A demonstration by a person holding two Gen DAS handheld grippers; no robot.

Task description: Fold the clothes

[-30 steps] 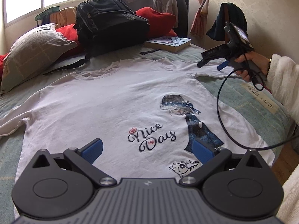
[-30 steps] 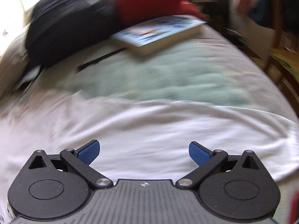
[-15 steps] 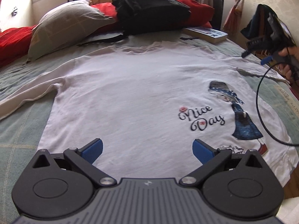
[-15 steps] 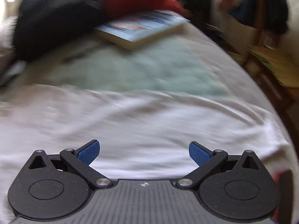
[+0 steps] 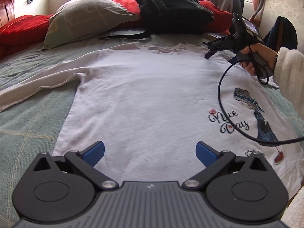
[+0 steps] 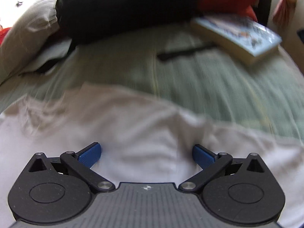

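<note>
Daylight from the windows falls across a bed (image 5: pixel 28 133) covered in a pale green checked spread, with a grey pillow (image 5: pixel 85 19), red cushions and a black backpack (image 5: pixel 171 7) piled at its head and a book (image 6: pixel 237 36) lying near the far corner. Spread flat and face up over the middle of the bed is the white T-shirt (image 5: pixel 148 102), its "Nice Day" print (image 5: pixel 229 121) toward the hem and one sleeve (image 5: pixel 36 87) stretched out sideways. The left gripper (image 5: pixel 150 152) hovers over the hem end, fingers wide apart and holding nothing; the right gripper (image 6: pixel 146 154), gripped by the person's hand (image 5: pixel 254 57) below a fluffy white cuff, sits low over the shoulder beside the neckline, its fingers likewise spread and empty. This looks like the lining-up before the first lengthwise fold. To do it well, each gripper should pinch only a small bite of cloth, one at the shoulder and one at the hem on the same side, so the fold line runs straight; both should lift together and keep the fabric lightly taut, and the dangling cable (image 5: pixel 228 114) needs watching so it does not drag the cloth. Compared with a second ago, the left camera has swung so the print sits farther right, and the right gripper has moved in from the sleeve edge toward the collar.
</note>
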